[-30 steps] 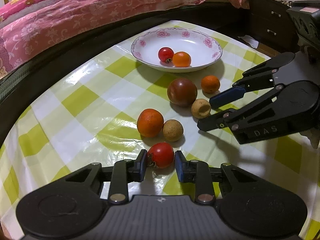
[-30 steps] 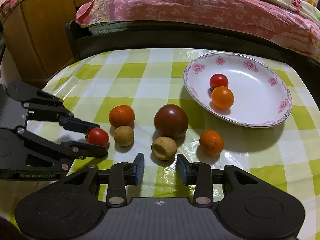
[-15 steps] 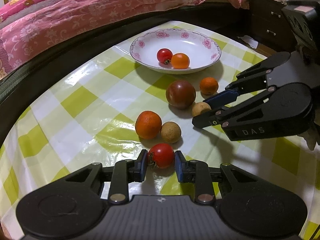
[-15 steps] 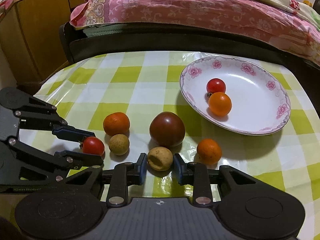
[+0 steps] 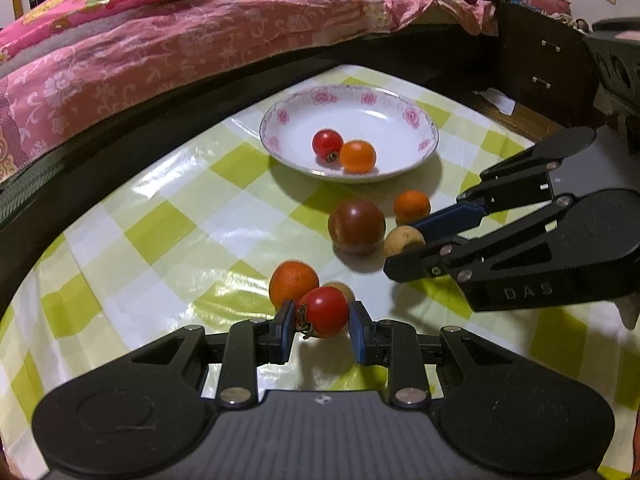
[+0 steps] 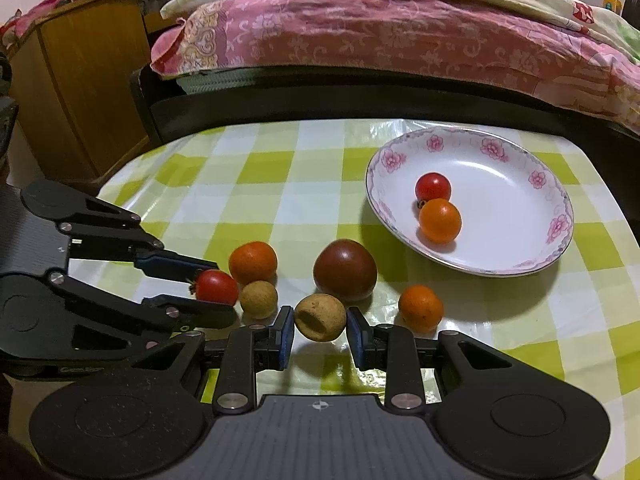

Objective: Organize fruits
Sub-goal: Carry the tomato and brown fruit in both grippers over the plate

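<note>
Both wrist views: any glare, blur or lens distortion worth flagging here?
Left wrist view: glare patches on the glossy tablecloth, slight blur on the orange fruit behind the held red tomato, bed edge bowed by the fisheye. Right wrist view: sharper, glare near the plate, soft shadows under the fruit, dark corners.

Glossy plastic tablecloth point(image 5: 168, 236), glazed ceramic plate point(image 6: 516, 256), shiny red tomato point(image 5: 323, 312), matt black tool point(image 5: 322, 326)
</note>
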A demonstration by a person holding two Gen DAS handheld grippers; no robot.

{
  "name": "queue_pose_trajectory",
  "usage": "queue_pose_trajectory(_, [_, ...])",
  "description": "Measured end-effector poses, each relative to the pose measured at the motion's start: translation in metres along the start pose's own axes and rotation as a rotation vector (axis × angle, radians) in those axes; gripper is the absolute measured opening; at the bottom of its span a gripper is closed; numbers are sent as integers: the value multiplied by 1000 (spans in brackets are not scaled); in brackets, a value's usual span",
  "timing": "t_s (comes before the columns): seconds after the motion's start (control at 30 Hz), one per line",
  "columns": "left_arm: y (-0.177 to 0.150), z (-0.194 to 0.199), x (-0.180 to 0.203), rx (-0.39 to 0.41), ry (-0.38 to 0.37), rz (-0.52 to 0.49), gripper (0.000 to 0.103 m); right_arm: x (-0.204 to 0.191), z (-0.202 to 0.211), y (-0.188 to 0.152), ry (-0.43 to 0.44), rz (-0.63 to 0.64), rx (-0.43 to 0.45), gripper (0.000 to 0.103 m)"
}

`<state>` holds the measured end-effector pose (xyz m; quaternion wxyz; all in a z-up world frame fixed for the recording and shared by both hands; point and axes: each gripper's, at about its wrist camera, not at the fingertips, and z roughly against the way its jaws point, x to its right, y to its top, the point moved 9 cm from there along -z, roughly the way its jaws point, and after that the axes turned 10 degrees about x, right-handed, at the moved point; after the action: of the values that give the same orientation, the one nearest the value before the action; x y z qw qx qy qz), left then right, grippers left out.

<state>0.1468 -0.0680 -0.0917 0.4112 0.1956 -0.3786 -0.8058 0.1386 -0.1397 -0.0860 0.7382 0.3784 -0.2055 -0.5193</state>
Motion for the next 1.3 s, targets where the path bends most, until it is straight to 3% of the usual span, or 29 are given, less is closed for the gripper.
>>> queue_pose_trajectory(0.53, [41,-7,7,66,11,-1,36,15,13,20,-29,-50,68,25])
queue_pose_trajectory(1.3, [101,-53,23,131,64,8,35,89,23,49,-232,-116,159,26])
